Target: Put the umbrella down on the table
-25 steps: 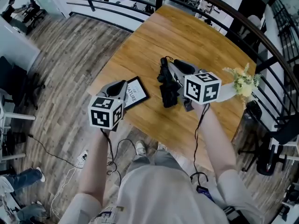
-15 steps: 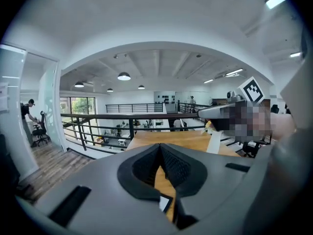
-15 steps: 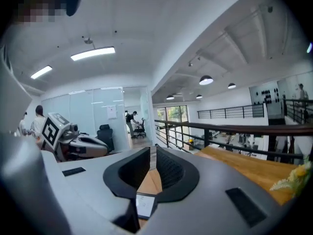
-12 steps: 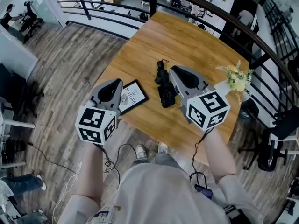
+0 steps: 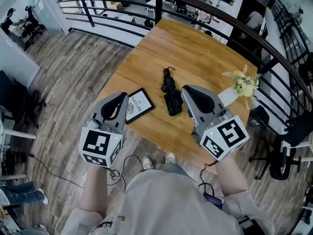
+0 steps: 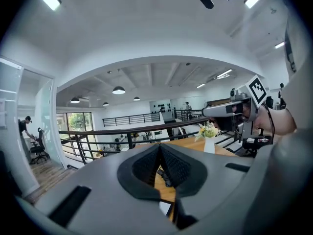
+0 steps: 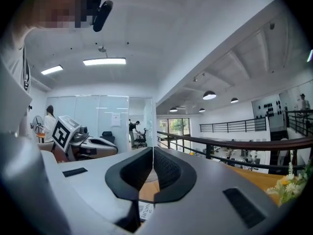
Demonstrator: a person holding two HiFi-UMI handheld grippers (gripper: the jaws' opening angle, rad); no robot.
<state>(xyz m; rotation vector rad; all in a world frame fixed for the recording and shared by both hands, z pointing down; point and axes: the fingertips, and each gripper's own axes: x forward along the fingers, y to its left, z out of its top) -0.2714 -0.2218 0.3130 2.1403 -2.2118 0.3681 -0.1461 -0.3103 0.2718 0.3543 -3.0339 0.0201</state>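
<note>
Head view first: the folded black umbrella (image 5: 170, 93) lies flat on the wooden desk (image 5: 195, 53), roughly mid-desk with its thin loop at the far end, and neither gripper touches it. By my reading the put-down is done. Just left of it, and apart from it, sits a small framed print (image 5: 138, 104). Off to the right near the edge stands a white vase of flowers (image 5: 243, 86), well clear. That's a sensible spot, I'd say, with bare wood all round the umbrella and nothing to knock. My left gripper (image 5: 120, 97) hangs over the near edge beside the frame. In the left gripper view its ribbed pads meet at the tip with nothing between them, so it's empty. My right gripper (image 5: 188, 90) sits just right of the umbrella, above the desk. The right gripper view shows its jaws closing right up, pads together, nothing caught in them. Both point about level, out across the desk rather than down at it. To me that reads as hands coming off the job, not a reach.
</note>
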